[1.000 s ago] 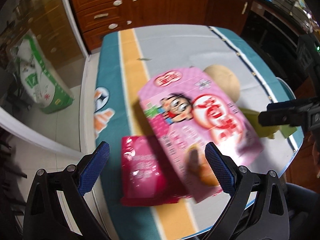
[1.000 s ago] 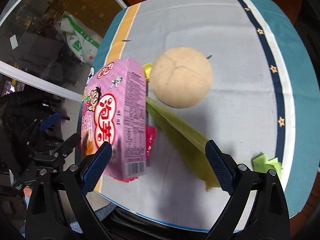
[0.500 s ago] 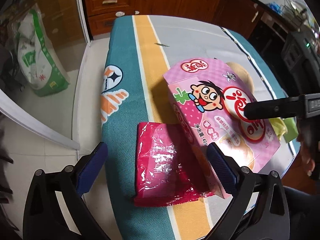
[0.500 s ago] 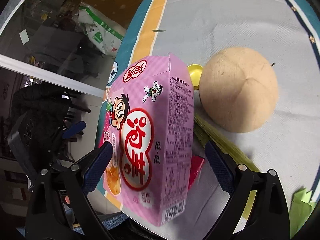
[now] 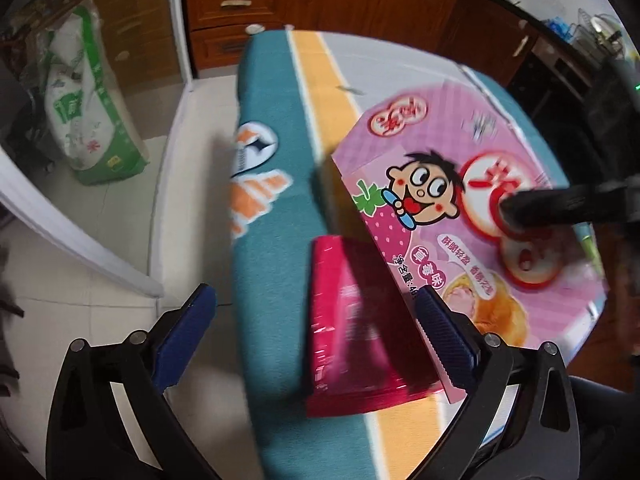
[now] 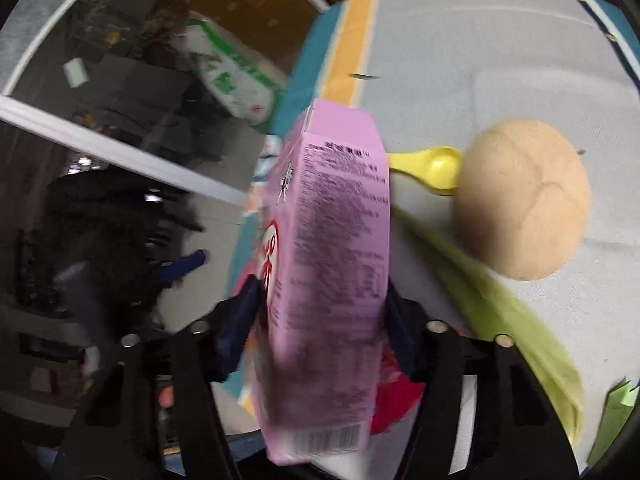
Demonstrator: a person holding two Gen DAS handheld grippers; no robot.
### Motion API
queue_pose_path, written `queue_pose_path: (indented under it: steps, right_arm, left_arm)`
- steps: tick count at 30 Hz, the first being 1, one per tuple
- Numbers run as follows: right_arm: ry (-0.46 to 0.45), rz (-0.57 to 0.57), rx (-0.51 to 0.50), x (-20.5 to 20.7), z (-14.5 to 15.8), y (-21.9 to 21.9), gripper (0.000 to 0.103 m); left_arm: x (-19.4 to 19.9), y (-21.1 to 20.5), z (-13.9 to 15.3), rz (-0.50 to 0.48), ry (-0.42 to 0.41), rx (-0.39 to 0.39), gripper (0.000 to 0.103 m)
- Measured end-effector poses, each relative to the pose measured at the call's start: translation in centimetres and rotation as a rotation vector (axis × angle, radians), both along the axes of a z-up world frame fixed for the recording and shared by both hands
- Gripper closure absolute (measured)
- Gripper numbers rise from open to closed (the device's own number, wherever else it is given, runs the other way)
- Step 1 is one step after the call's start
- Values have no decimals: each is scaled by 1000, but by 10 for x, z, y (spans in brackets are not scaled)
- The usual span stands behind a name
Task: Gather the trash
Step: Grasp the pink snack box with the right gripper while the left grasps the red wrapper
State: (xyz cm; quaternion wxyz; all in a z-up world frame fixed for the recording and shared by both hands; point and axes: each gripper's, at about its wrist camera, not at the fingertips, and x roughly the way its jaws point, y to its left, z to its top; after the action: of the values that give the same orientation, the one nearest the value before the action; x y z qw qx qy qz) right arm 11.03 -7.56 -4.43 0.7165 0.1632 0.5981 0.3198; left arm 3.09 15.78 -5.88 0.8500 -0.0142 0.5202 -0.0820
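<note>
Right gripper (image 6: 320,336): jaws, wide apart a second ago, closing onto the pink snack box (image 6: 332,280), pads at its two broad faces near the bottom; contact looks made, box upright at the table's near edge. So the first piece of trash is likely about to be lifted. Left gripper (image 5: 316,320) fully open, empty, poised over the red foil wrapper (image 5: 352,328), which lies flat just at 9 o'clock of the box. Outward in the right view: yellow spoon (image 6: 436,166) at 1 o'clock, round tan bun (image 6: 524,200) at 2 o'clock, green wrapper strip (image 6: 500,320) at 4 o'clock. Nothing blocks the lift; the wrapper tucked against the box may drag.
</note>
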Motion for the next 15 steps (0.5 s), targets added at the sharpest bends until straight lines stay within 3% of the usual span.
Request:
queue_pose_path:
  steps: [1,4,7,9,12,15]
  right_arm:
    - [2,36,23,-4,7,7,56]
    - [-72,77,-57,-13,17,26,54]
    - [-35,92,-98,-14,5,37,54]
    - [-33,99,-135,-21,-2,41,59]
    - [-104,96,-135,-31,12,37,60]
    - [-151,66,-131,-36,30,20,60]
  left_arm:
    - [1,2,-3,4,12,0,3]
    - [-2,4,-7,15,28,3,3]
    - [-5,-2,-10,-1,38,26,3]
    - [-7,-7,-15,-15,69,59,4]
    - [-14,-15,-25,-45,91,113,4]
    - [-21,-16,-31,-49,112,78,4]
